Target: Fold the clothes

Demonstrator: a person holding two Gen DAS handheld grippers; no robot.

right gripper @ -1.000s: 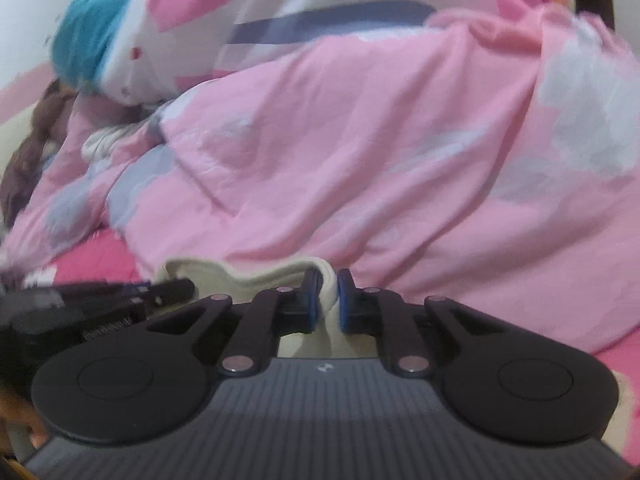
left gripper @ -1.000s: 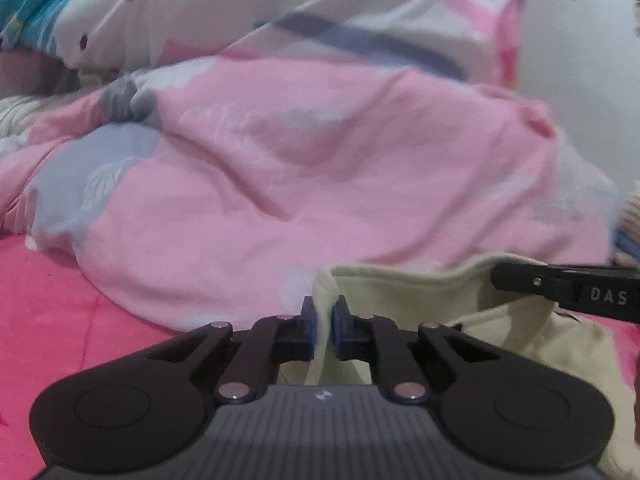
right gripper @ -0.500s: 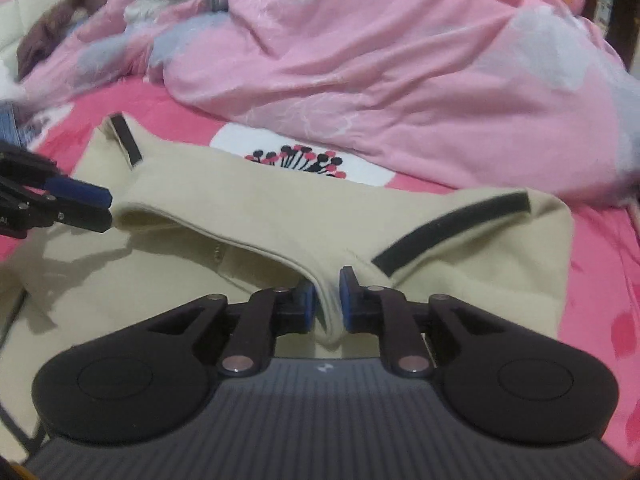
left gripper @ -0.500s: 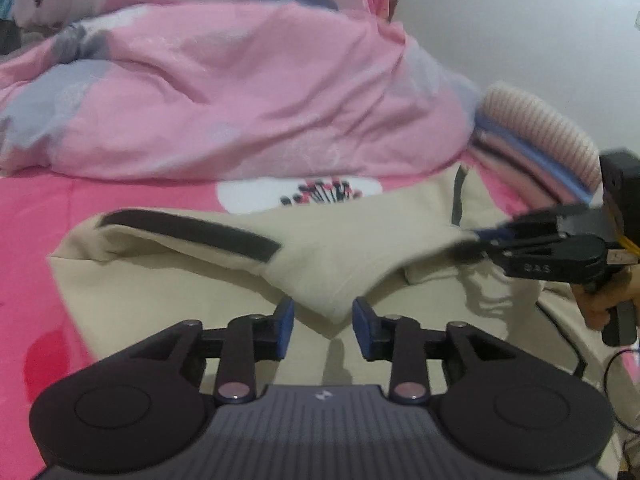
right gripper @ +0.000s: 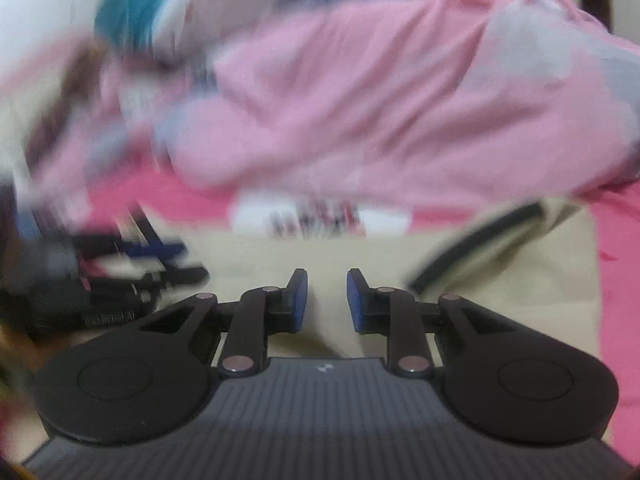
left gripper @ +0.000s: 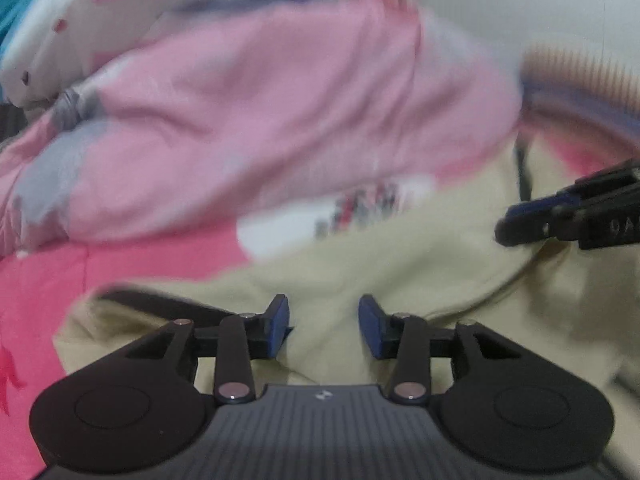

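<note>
A beige shirt point(left gripper: 380, 276) with dark trim lies spread on the pink bed sheet; in the right wrist view the beige shirt point(right gripper: 500, 272) shows a dark-edged sleeve at the right. My left gripper point(left gripper: 323, 328) is open just above the cloth, nothing between its blue pads. My right gripper point(right gripper: 327, 300) is also open over the shirt, holding nothing. The right gripper point(left gripper: 560, 220) appears at the right edge of the left wrist view, and the left gripper point(right gripper: 132, 276) shows blurred at the left of the right wrist view.
A crumpled pink and grey quilt point(left gripper: 260, 128) is heaped behind the shirt. A stack of striped folded clothes point(left gripper: 580, 84) sits at the far right by the white wall. The pink bed sheet point(left gripper: 48, 300) has a white flower print point(right gripper: 320, 216). Both views are motion-blurred.
Both grippers let go of the shirt's folded edge: the left opened wider, the right went from shut on cloth to open. The shirt now lies on the bed; both cameras are moving.
</note>
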